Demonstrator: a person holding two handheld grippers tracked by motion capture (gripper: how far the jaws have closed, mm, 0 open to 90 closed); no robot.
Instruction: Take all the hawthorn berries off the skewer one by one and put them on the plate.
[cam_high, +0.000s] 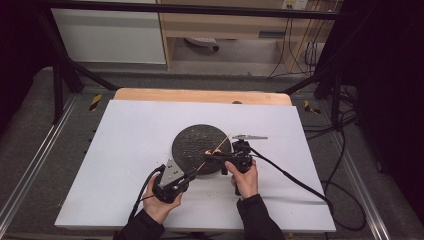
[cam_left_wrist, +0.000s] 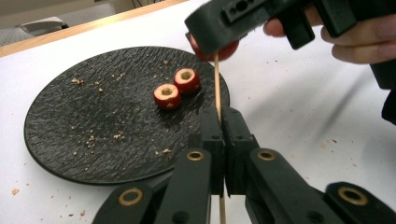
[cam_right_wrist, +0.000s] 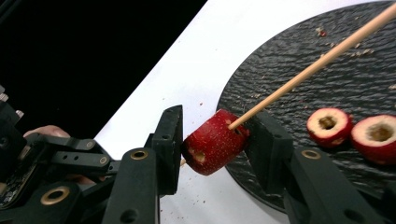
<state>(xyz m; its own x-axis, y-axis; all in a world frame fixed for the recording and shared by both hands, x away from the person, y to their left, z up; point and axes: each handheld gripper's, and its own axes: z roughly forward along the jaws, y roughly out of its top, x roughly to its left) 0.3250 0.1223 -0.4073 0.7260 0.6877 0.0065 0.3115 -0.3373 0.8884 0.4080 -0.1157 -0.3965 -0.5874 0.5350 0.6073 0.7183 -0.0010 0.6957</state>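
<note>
High view: looked down and forward over whole table. Left gripper view: close, low, faced across black plate. Right gripper view: closer, faced plate edge; both shared plate

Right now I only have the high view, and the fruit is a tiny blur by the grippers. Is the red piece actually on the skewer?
Observer: Yes. In the right gripper view the skewer runs through the red fruit piece, with its tip showing on the near side.
Operator: Is the right gripper gripping that piece?
Observer: The right gripper has one jaw on either side of it, both against the fruit.
Operator: And the left one?
Observer: The left gripper is shut on the skewer.
Operator: Anything left on the plate?
Observer: Two cored red pieces side by side on the black plate.
</note>
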